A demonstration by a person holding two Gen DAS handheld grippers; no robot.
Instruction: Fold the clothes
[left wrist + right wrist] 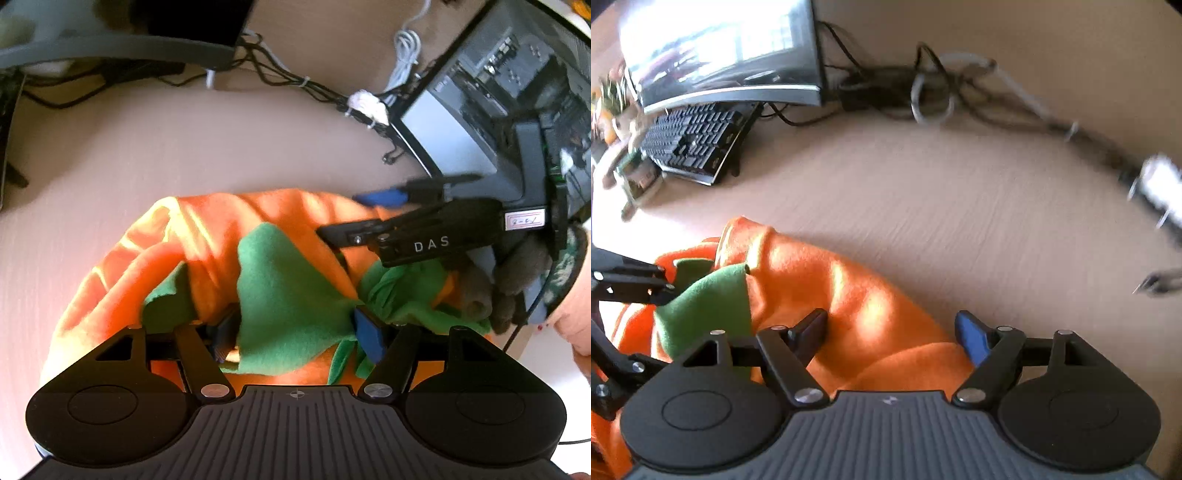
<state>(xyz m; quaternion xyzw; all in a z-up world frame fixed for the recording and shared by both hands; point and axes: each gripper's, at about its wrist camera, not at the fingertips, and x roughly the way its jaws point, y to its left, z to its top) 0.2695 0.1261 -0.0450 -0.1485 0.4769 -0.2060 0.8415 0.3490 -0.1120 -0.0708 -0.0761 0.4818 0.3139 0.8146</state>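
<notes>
An orange garment [229, 221] with green trim [284, 295] lay bunched on the pale wood table [184, 147]. The left gripper [295, 332] had its fingers spread wide, a green flap hanging between them without being pinched. The right gripper [897, 332] also stood released, its fingers apart over an orange fold; in the left wrist view it reached in from the right, held by a gloved hand [517, 280]. A keyboard [690, 144] and monitor [720, 48] sat at the table's far edge, beside tangled cables [923, 88].
</notes>
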